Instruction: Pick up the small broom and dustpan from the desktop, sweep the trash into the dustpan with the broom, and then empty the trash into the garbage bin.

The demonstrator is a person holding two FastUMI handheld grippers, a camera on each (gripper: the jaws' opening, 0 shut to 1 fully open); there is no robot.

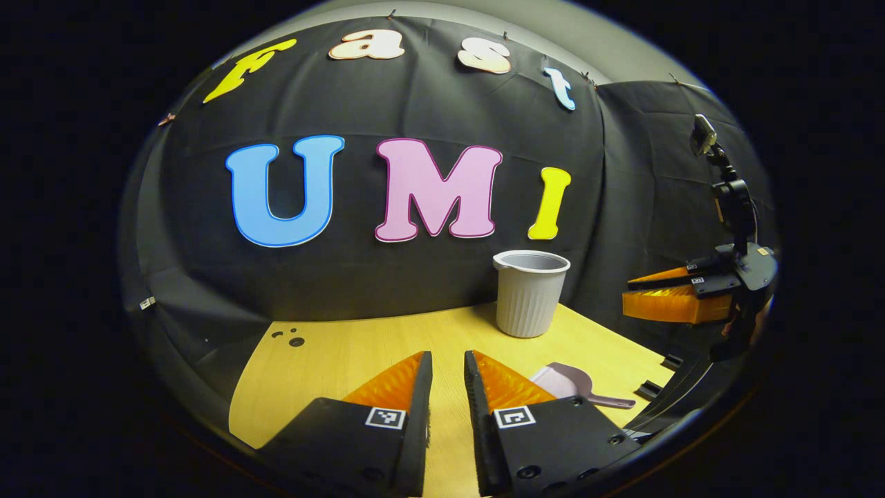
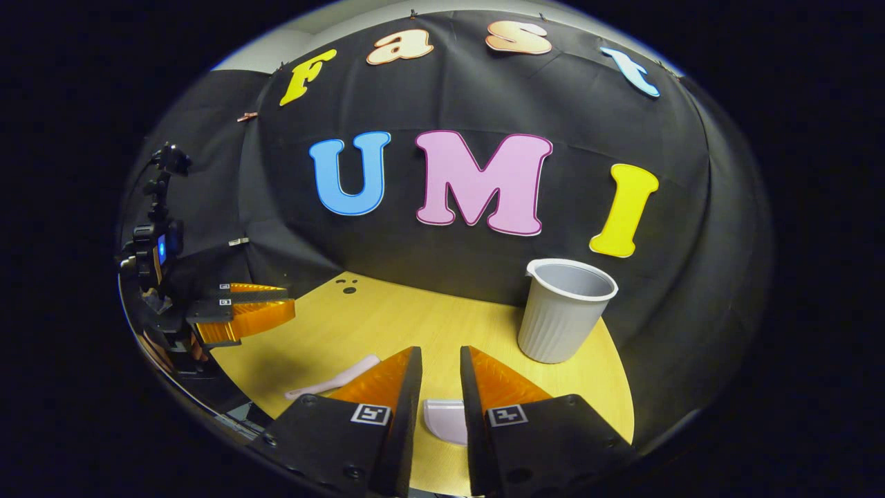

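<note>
Both tongs hover over the wooden counter [image 1: 332, 360] with jaws slightly parted and nothing held: the left tongs [image 1: 448, 366] and the right tongs [image 2: 440, 363]. The pink dustpan [image 1: 568, 382] lies flat on the counter just right of the left tongs; in the right gripper view a pale rounded edge, likely its pan, shows between the right tongs' fingers. The grey ribbed garbage bin [image 1: 529, 292] stands upright beyond and right of both tongs, while a pale pink handle [image 2: 335, 377], probably the broom's, lies just left of the right tongs.

Right gripper [image 2: 441, 377] jaws apart above dustpan [image 2: 448, 420]; bin [image 2: 563, 311] beyond.
</note>
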